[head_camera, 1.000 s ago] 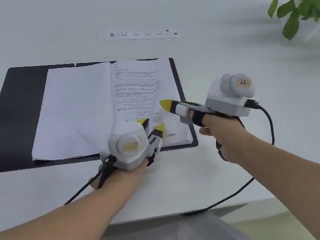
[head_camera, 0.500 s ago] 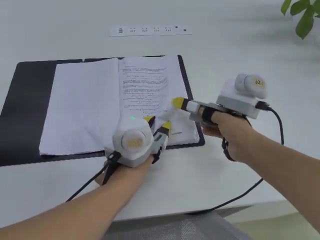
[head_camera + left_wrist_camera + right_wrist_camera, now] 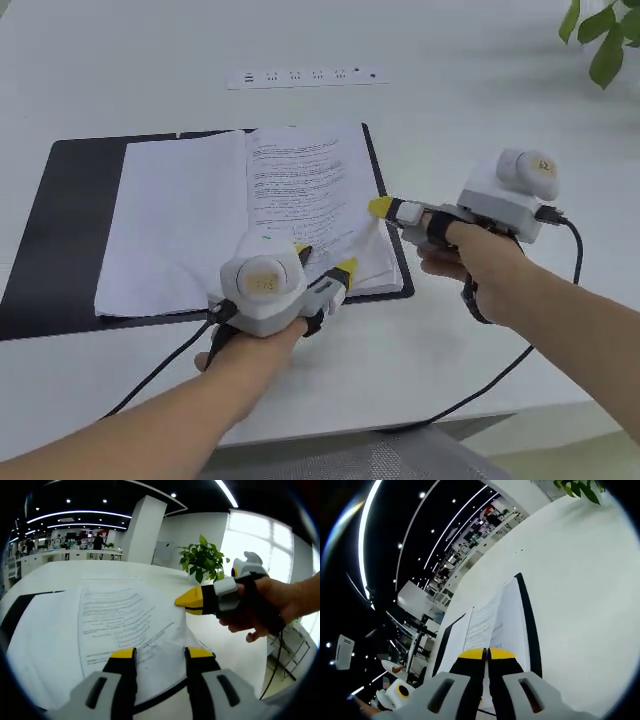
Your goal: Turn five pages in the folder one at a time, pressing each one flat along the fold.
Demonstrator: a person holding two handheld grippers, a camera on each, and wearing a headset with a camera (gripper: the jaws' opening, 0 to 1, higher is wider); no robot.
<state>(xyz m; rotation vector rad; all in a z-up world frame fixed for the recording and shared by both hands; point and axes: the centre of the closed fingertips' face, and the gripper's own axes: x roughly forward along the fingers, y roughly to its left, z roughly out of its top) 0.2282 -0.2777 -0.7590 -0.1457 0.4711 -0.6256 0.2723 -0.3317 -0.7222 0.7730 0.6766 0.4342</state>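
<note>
Claw, left: jaws a narrow gap apart, holding nothing, poised over the near edge of the printed page. Claw, right: jaws closed together, tip at the outer edge of that page. Whether a sheet is pinched between them cannot be told.

Desk: white, carries all items below.

Folder: black cover, lying open in the middle of the desk, just ahead of both claws.

Blank sheets: stacked on the folder's left half, lying fairly flat. Judged to be pages already turned, but the count cannot be read from the stack.

Printed page: on the right half, beside the fold, with its outer edge slightly raised near the right claw. Judged to be the next page to turn. Turning it over and pressing it along the fold are not yet done.

Plant: green leaves at the far right corner.

Power strip: white, beyond the folder.

Writing: lines of dark print on the right page, too small to read. No brand or label is legible on the folder or the power strip.
</note>
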